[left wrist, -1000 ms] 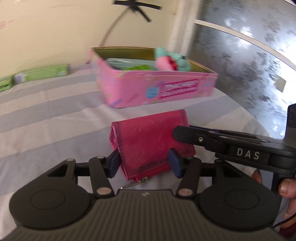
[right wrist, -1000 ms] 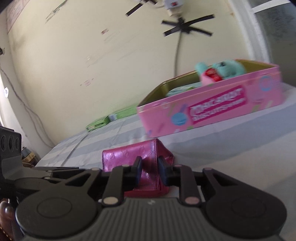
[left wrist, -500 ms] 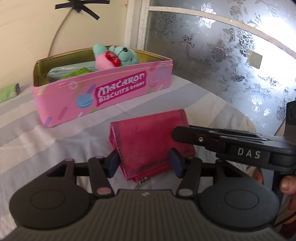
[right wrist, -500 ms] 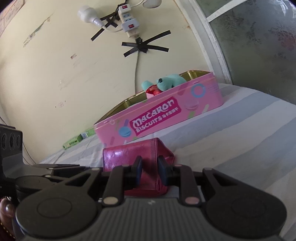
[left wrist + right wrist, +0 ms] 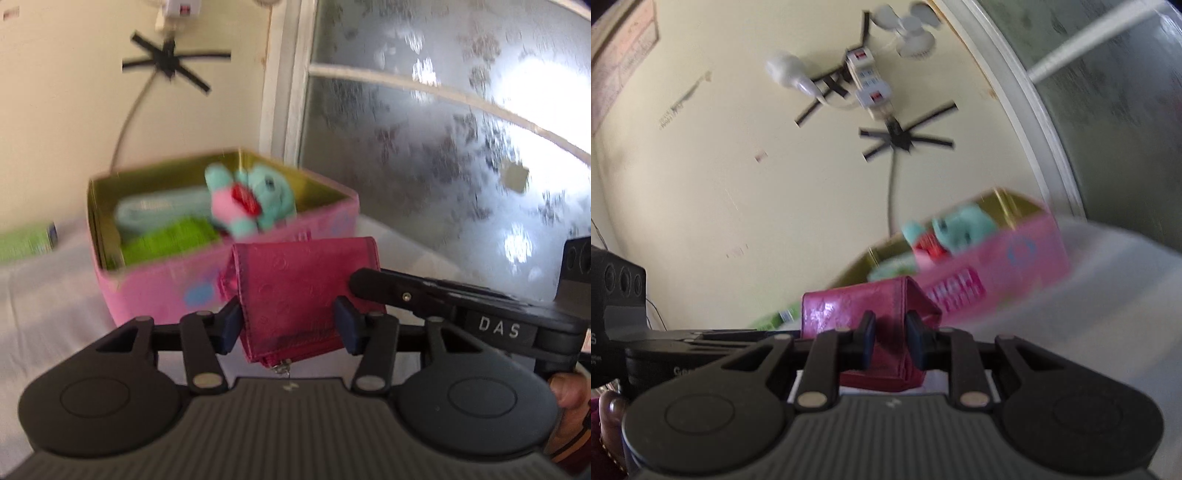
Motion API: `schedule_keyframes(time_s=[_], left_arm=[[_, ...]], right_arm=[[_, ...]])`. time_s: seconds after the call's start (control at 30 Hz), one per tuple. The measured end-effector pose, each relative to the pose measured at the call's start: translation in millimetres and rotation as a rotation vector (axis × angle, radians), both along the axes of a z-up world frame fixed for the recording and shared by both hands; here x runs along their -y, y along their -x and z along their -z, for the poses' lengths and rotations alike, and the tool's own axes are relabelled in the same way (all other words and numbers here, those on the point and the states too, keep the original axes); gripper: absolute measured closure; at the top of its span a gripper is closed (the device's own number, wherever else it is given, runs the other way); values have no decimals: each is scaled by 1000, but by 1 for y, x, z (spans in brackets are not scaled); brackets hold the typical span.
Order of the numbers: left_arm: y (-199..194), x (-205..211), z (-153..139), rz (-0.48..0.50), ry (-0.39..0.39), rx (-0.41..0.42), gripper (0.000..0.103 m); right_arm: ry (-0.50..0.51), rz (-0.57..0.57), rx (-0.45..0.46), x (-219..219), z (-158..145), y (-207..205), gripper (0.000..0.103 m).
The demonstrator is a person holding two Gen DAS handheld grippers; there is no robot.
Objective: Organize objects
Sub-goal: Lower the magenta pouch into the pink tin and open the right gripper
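Observation:
A magenta wallet (image 5: 299, 291) is held up off the bed by both grippers. My left gripper (image 5: 290, 326) is shut on its two side edges. My right gripper (image 5: 889, 341) is shut on the wallet's (image 5: 857, 306) folded edge, and its finger (image 5: 424, 291) reaches in from the right in the left wrist view. The open pink biscuit tin (image 5: 155, 284) stands just behind the wallet and holds a teal and pink plush toy (image 5: 251, 206), a green item (image 5: 170, 240) and a pale blue pouch (image 5: 147, 214). The tin (image 5: 1004, 266) also shows in the right wrist view.
The bed has a grey and white striped sheet (image 5: 44, 295). A green packet (image 5: 26, 242) lies at the far left by the wall. A frosted glass window (image 5: 443, 147) is on the right. A power strip (image 5: 868, 85) with a taped cable hangs on the cream wall.
Both grippers have lifted the wallet off the sheet and carried it toward the tin. The tin now looks closer and is seen from above its rim.

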State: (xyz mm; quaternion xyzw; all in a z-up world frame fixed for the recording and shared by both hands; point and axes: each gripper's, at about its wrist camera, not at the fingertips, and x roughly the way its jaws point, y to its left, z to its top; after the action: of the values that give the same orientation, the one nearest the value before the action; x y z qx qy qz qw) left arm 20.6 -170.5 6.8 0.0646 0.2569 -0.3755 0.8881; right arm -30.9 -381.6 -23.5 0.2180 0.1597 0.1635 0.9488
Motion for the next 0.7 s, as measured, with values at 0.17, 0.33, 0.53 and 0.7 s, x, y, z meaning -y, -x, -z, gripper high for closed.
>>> schedule_keyframes(time_s=[0.17, 0.33, 0.53, 0.7], left_arm=[[-31, 19, -33, -25, -4, 66, 47], [-76, 43, -68, -54, 8, 114, 49], [-128, 75, -97, -124, 30, 169, 50], [-181, 92, -86, -228, 22, 93, 50]], right_arm=[[71, 19, 94, 0, -33, -34, 84], [71, 12, 144, 17, -61, -90, 84], [89, 17, 182, 34, -89, -164, 84], [106, -19, 101, 35, -81, -234, 85]])
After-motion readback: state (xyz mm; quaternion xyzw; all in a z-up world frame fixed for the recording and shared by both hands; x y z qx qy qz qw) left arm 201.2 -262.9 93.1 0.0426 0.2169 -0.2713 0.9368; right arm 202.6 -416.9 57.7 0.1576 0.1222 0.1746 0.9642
